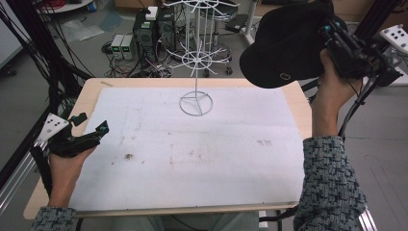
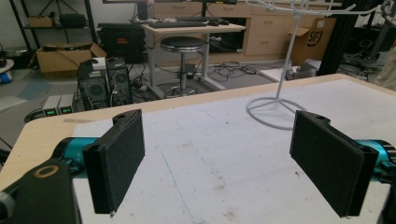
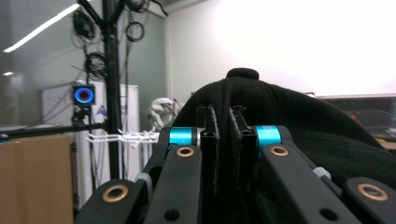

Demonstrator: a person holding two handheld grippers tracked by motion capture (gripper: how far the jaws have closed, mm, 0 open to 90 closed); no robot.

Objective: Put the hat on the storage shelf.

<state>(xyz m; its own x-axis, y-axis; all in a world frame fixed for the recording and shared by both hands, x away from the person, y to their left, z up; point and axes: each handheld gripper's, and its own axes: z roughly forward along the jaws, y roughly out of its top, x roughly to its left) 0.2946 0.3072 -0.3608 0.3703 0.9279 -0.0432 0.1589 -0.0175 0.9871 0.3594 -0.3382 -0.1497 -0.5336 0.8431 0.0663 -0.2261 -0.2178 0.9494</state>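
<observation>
I hold the right tool (image 1: 332, 36) clamped on the cap (image 1: 284, 45) above the table's far right corner; left tool (image 1: 89, 126) wide open, empty. A thin fabric pinch could slip, dropping it short of the rack (image 1: 196, 57)

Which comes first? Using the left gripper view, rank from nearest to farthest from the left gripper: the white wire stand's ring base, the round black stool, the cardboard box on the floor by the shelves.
1. White wire stand's ring base: on the table, ahead to the right.
2. Round black stool: on the floor beyond the table's far edge, centre.
3. Cardboard box: far left, back by the shelves.
</observation>
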